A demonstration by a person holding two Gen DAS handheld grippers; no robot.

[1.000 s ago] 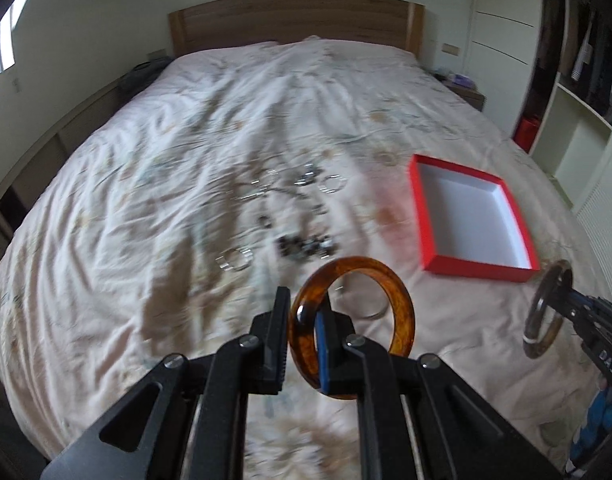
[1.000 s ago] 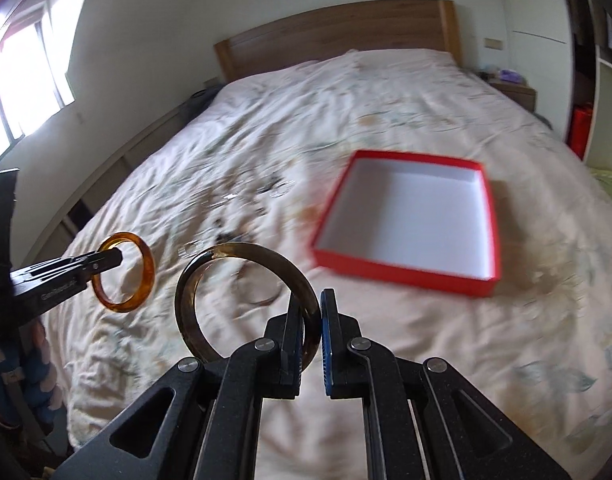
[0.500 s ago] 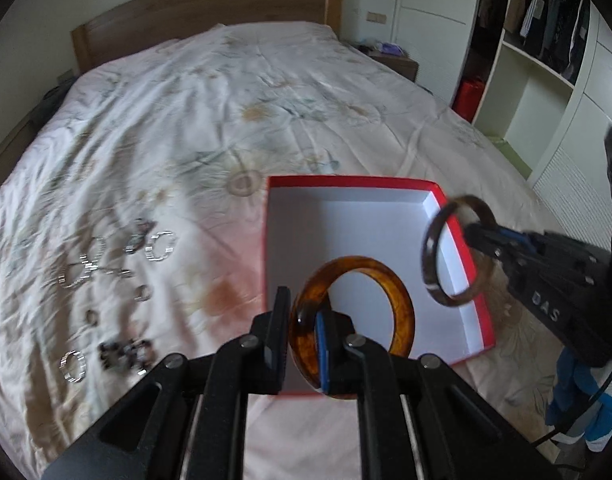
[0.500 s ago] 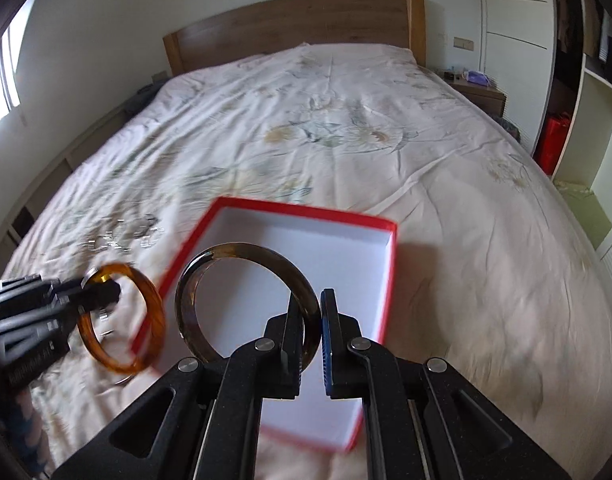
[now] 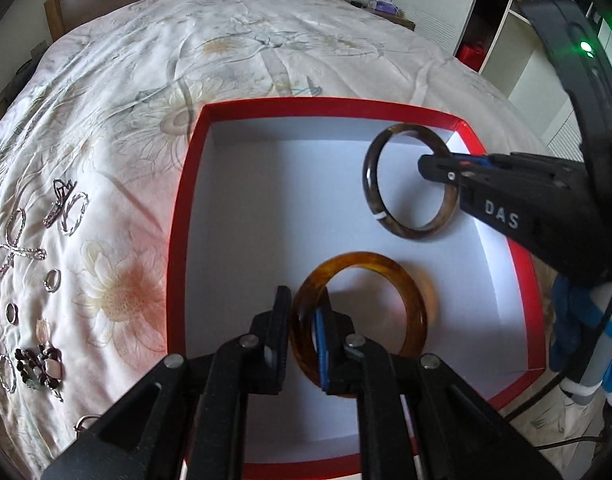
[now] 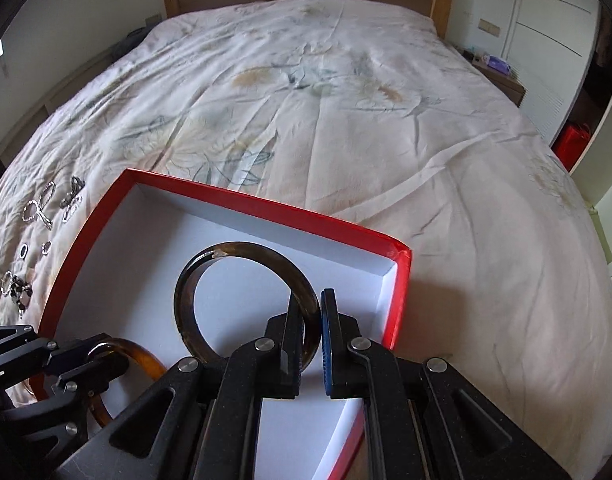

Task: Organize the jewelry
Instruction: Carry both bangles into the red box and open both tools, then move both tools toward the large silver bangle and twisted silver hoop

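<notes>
Both bangles went from over the bed to over the box (image 5: 186,208): left fingers (image 5: 302,320) pinch the amber bangle (image 5: 413,304), right fingers (image 6: 311,316) the dark bangle (image 6: 242,252), rims clamped so they hang ready to drop.

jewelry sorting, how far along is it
Nothing is stowed yet: the red cardboard box with white inside holds no loose pieces. In hand: the left hand-held gripper clamps an amber resin bangle, the right hand-held gripper a dark brown bangle, both over the box. Left: the silver rings and earrings on the floral bedspread.
</notes>
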